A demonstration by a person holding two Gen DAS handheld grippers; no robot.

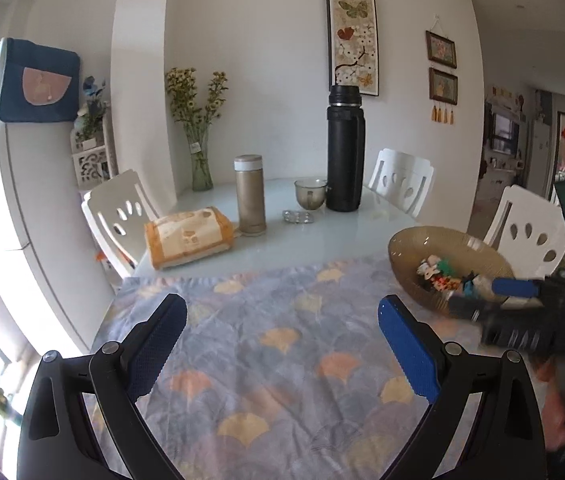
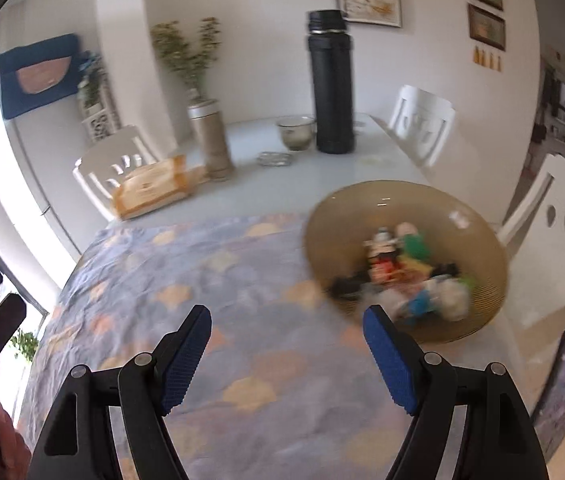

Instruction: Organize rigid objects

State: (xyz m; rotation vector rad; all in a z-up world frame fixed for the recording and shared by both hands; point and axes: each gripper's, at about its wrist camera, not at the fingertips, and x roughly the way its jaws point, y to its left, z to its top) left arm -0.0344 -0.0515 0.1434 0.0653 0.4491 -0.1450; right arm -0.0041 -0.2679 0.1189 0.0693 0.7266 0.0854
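Both claws are held wide apart with nothing between the blue pads. The left claw is poised over the lilac cloth with orange and yellow fan shapes that is spread on the white glass-topped table. The right claw is seen above the same cloth, just beside the amber ribbed glass bowl. Small mixed-colour rigid toys are piled inside the bowl, blurred in the right wrist view. A tall black flask is stood farther back.
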